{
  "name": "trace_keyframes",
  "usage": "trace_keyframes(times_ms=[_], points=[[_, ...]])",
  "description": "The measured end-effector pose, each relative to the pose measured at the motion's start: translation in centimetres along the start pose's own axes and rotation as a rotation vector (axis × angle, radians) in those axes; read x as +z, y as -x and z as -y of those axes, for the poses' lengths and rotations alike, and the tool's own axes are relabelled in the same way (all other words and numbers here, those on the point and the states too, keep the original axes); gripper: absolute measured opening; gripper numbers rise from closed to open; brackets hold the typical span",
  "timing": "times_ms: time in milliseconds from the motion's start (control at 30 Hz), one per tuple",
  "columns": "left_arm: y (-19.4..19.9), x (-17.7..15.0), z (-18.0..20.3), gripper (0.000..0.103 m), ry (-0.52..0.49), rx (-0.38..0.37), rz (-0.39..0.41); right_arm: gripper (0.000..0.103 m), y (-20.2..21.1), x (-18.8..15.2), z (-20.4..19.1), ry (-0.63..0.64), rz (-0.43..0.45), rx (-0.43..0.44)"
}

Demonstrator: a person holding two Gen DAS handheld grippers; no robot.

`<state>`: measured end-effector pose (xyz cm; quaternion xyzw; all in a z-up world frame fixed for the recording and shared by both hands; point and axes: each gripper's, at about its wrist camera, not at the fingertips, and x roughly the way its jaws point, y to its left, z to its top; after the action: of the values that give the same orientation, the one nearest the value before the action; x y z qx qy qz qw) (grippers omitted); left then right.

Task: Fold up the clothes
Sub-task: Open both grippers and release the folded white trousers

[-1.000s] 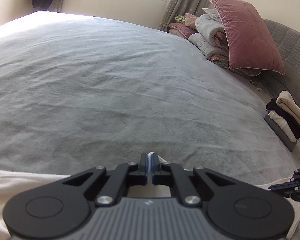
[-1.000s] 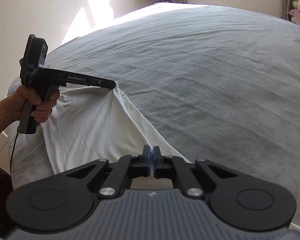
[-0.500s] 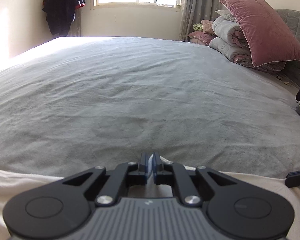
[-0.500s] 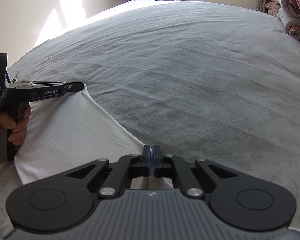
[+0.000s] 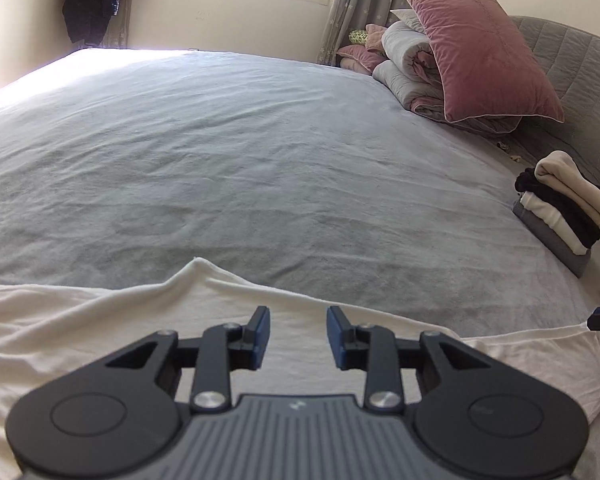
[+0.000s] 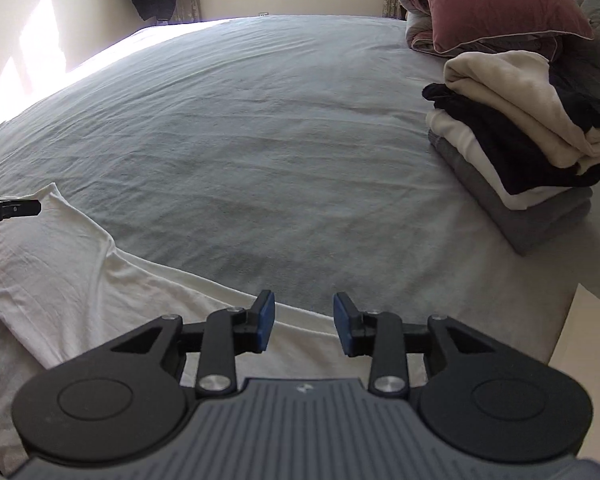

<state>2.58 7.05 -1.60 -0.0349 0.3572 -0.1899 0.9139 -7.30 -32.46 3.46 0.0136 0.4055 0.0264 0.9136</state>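
Folded clothes (image 6: 516,132) stack far right on the grey bed (image 5: 260,152) (soft, wrinkled); white garment (image 5: 80,320) lies near, under left tool (image 5: 298,334) and right tool (image 6: 304,322), both spread apart, empty

White garment (image 5: 80,320) cut off at lower edge, partly behind left gripper (image 5: 298,336)

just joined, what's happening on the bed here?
A person is folding clothes with two handheld grippers. Both the left gripper and right gripper are open above a white garment spread along the near edge of the grey bed, gripping nothing. A stack of folded clothes sits to the right.
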Motion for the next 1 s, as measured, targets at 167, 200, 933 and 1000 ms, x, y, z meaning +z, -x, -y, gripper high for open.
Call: trace_keyframes(times_ms=[167, 200, 933, 1000], points=[[-1.2, -1.2, 1.6, 0.032, 0.038, -0.048, 0.006, 0.037, 0.0, -1.4, 1.8, -0.014, -0.022, -0.031], [-1.5, -1.3, 1.9, 0.032, 0.039, -0.049, 0.009, 0.037, -0.1, -1.6, 2.0, -0.014, -0.026, -0.033], [-3.4, -2.2, 3.0, 0.031, 0.018, -0.023, 0.057, 0.001, 1.4, -2.3, 3.7, -0.005, 0.089, -0.131], [-3.5, -2.3, 3.0, 0.031, 0.016, -0.019, 0.062, 0.001, 1.1, -2.1, 3.8, -0.002, 0.086, -0.144]])
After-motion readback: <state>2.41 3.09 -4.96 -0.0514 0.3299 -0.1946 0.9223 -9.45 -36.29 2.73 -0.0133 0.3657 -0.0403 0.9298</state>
